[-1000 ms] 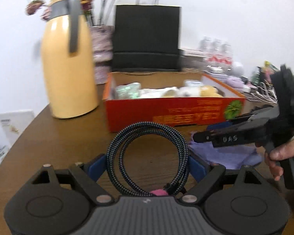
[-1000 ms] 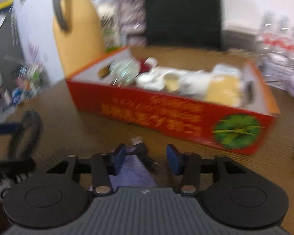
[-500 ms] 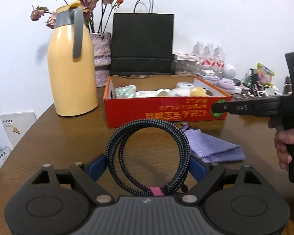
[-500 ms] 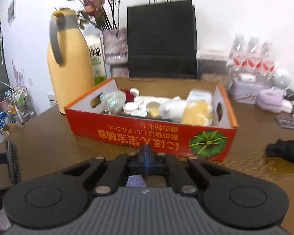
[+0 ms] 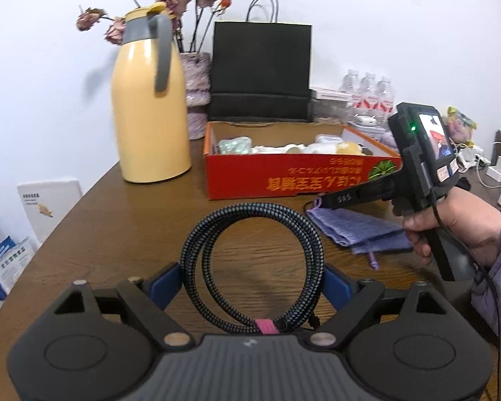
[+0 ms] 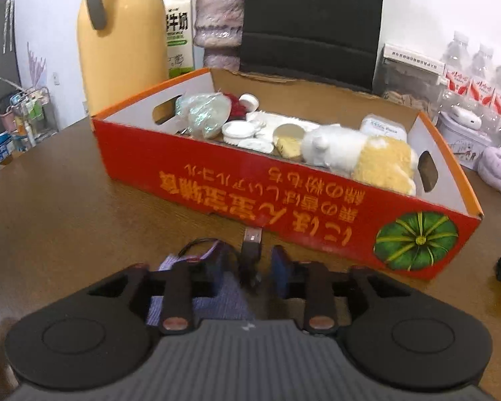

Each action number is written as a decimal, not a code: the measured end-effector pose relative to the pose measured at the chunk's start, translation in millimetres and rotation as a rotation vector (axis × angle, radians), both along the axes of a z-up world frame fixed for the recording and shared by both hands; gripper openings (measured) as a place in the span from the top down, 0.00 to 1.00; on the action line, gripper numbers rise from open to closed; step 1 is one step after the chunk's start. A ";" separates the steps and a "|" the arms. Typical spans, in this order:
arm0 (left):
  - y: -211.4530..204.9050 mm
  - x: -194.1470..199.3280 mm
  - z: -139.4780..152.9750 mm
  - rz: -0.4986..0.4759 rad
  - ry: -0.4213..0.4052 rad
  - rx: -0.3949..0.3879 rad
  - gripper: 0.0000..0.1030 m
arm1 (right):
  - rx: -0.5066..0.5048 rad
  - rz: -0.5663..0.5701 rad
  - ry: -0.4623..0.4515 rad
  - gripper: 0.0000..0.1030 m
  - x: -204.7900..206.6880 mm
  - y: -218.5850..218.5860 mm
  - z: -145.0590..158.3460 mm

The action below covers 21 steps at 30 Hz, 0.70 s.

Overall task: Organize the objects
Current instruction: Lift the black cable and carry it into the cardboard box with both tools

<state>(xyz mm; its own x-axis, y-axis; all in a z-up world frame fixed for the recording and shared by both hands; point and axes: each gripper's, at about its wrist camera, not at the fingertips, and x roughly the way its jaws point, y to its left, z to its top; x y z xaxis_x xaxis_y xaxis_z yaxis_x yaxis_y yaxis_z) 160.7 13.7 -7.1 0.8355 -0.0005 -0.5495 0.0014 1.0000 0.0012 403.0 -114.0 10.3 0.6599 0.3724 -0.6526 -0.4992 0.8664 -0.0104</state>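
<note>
Left wrist view: the left gripper (image 5: pixel 250 280) stands wide, its blue pads pressed against a coiled braided cable (image 5: pixel 252 267). Beyond lie a purple cloth pouch (image 5: pixel 354 230), the red cardboard box (image 5: pixel 300 177) and a yellow thermos jug (image 5: pixel 148 107). Right wrist view: the right gripper (image 6: pixel 248 264), jaws just reopened partway, straddles a USB plug (image 6: pixel 251 245) without touching it, in front of the box (image 6: pixel 284 200).

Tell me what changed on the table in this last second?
The right tongs snapped shut, then have just been opening again around a small USB plug lying on the purple pouch; the pads do not press it. The left tongs stay clamped on the coiled braided cable. The red box and yellow jug have not moved.
</note>
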 end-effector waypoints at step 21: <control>-18.5 -17.1 9.2 -0.010 -0.051 -0.025 0.15 | 0.244 -0.102 -0.197 0.88 -112.1 -68.2 101.4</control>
<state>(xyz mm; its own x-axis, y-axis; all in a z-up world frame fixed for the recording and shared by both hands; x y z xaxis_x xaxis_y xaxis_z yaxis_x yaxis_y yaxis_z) 143.6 -4.8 2.1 0.8622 -0.0218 -0.5062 0.0118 0.9997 -0.0231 290.9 -182.2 111.8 0.8066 0.4278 -0.4080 -0.4190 0.9006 0.1160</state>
